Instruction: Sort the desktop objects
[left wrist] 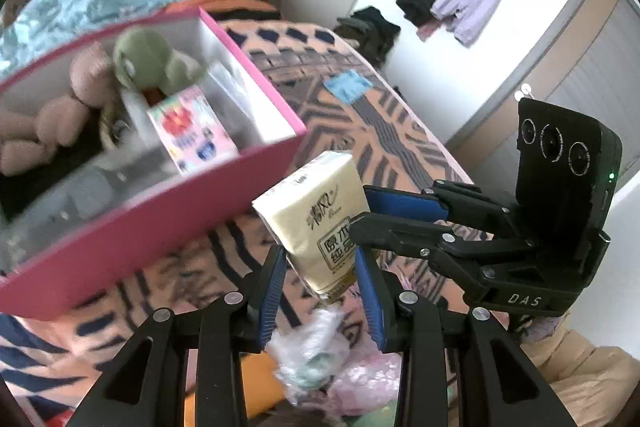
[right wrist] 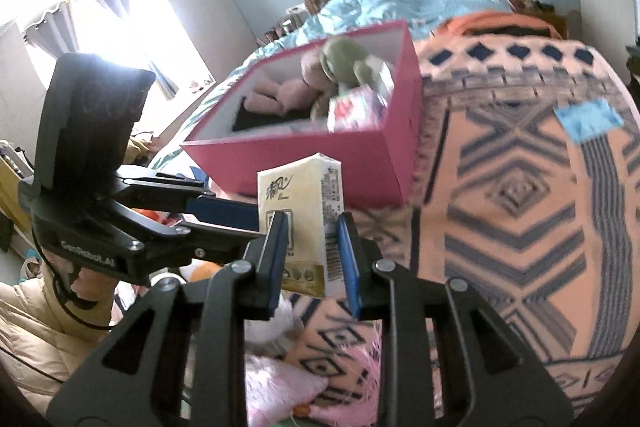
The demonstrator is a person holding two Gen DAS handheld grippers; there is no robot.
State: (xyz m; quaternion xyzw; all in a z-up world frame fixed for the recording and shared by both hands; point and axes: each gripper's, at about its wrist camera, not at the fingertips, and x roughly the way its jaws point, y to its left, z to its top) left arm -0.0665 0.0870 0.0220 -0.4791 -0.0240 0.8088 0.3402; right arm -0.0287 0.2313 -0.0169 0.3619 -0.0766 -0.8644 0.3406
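Two grippers are clamped on one tissue pack (left wrist: pixel 316 223), which is held off the patterned blanket (left wrist: pixel 384 123). The left gripper (left wrist: pixel 322 291) is seen from its own camera with its blue pads pressed on the pack's lower sides; the right gripper (left wrist: pixel 362 205) is seen reaching in from the right, pinching the pack's edge. From the right wrist, the right gripper (right wrist: pixel 314 259) is shown gripping the pack (right wrist: pixel 308 211) near its bottom, and the left gripper (right wrist: pixel 240 217) is seen entering from the left. A pink box (right wrist: pixel 320 163) is seen just behind the pack, on the blanket, with a green plush (right wrist: pixel 344 63), a pink plush (right wrist: pixel 280 91) and a small carton (left wrist: pixel 192 129) inside.
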